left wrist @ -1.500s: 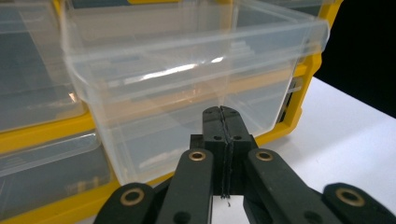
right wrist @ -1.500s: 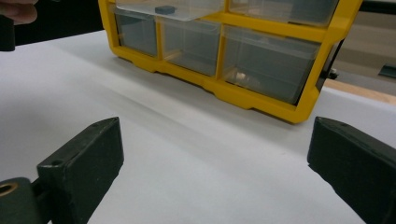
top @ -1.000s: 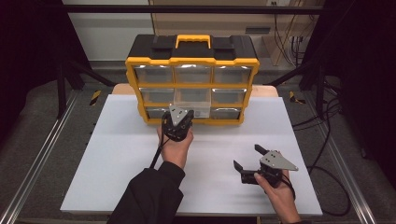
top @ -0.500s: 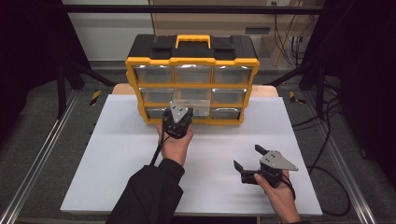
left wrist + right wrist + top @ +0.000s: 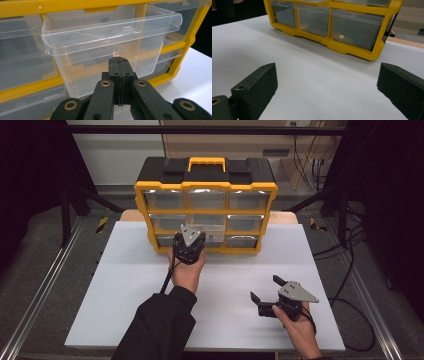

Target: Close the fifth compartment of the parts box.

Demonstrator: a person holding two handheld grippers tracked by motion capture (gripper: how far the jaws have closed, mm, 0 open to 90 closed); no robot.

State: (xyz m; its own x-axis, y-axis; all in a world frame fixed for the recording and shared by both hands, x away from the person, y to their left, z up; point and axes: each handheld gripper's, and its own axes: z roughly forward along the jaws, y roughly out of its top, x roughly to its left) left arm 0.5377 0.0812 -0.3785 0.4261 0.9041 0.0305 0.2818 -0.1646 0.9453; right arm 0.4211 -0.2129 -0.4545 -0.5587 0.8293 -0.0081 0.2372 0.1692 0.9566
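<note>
A yellow and black organizer with nine clear drawers stands at the back of the white table. Its middle drawer sticks out of the frame and looks empty. My left gripper is shut with nothing between its jaws, and its tips rest against the front wall of that drawer. In the high view the left gripper sits low at the organizer's front. My right gripper stands open over the bare table at the front right, pointing left toward the organizer.
The white tabletop has free room left of and in front of the organizer. A small pale object lies in the bottom right drawer. Metal rails run along both table sides, and cables hang at the back right.
My left gripper has moved slightly forward toward the organizer's middle drawer. The right gripper has stayed in place.
</note>
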